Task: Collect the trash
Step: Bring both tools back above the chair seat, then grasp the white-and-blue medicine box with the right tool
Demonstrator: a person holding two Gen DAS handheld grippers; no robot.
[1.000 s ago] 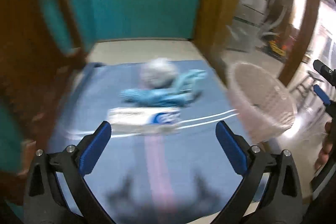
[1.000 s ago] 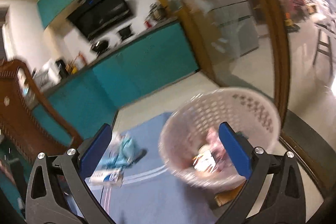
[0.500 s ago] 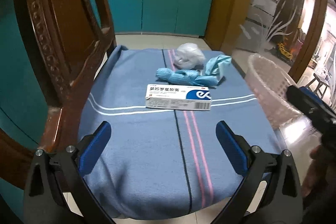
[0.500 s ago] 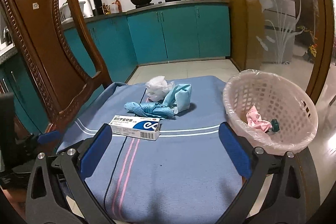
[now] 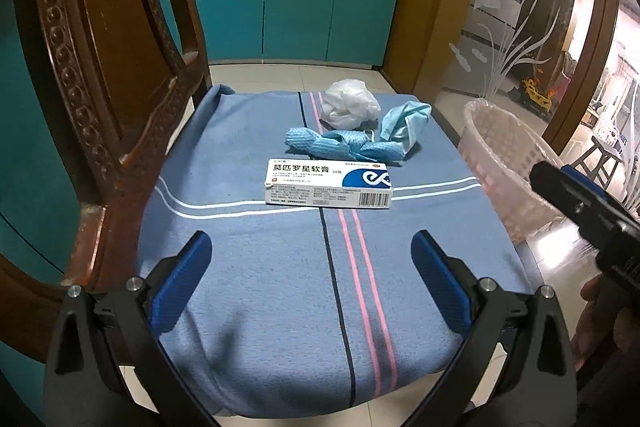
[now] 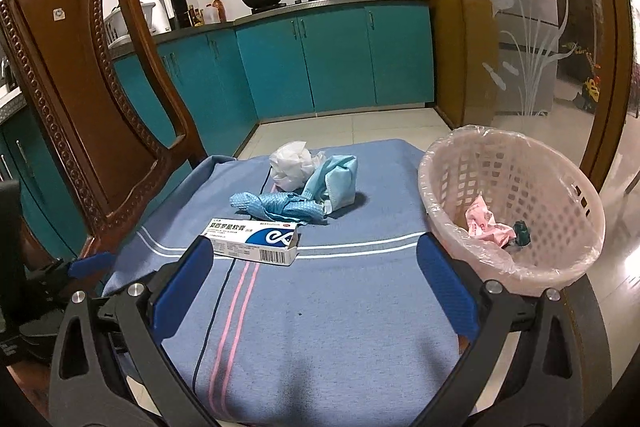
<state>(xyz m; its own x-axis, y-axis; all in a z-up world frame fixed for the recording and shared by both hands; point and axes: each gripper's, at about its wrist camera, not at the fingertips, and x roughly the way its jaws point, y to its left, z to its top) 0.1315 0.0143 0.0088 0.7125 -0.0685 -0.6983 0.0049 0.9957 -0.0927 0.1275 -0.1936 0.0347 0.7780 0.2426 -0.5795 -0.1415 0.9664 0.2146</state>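
Wide apart and empty, the jaws of the left gripper (image 5: 311, 279) hang over the near end of the striped blue cloth (image 5: 280, 267), lined up on the ointment box (image 5: 329, 187) — the closest piece of trash, lying flat just this side of the twisted blue rag (image 5: 344, 147). Behind the rag sit a crumpled white bag (image 5: 349, 103) and a face mask (image 5: 406, 125).

From the right wrist, the right gripper (image 6: 313, 277) is likewise spread wide and holds nothing. The lined pink basket (image 6: 552, 267) stands right of the box, tilted toward the cloth — probably for easy dropping — with pink paper (image 6: 486, 223) already inside.
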